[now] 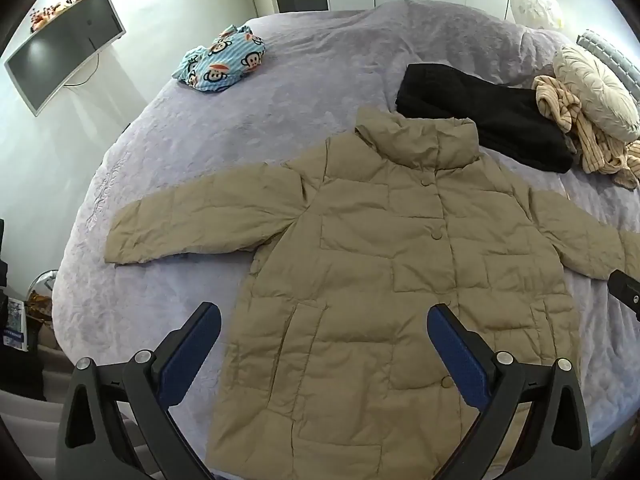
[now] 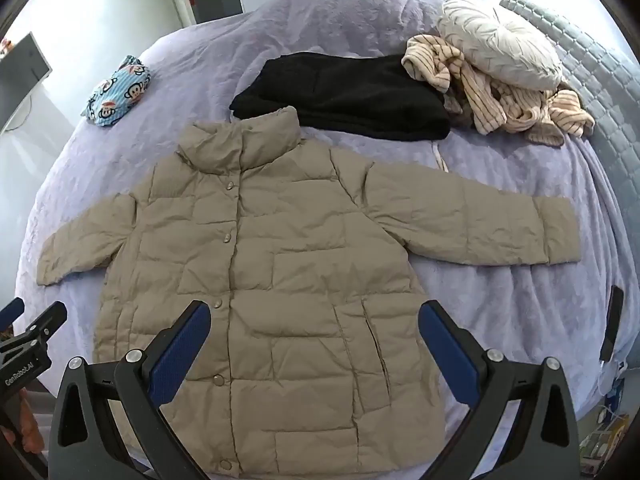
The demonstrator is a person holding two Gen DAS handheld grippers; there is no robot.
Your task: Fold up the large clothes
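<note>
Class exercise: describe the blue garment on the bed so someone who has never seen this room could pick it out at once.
Start at the big bed with its lavender cover. Beyond the spread-out beige jacket, toward the far left edge near the wall-mounted screen, lies a crumpled blue garment. Unlike the plain black, beige and striped clothes, it carries cartoon monkey faces.

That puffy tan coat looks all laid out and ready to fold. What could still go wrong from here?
1. The coat is thick and quilted, so a folded sleeve may spring back open.
2. Its collar touches the black garment; pulling the coat could drag that along.
3. The left tool and right tool are both open above the coat; a shallow pinch may catch only the top layer.
</note>
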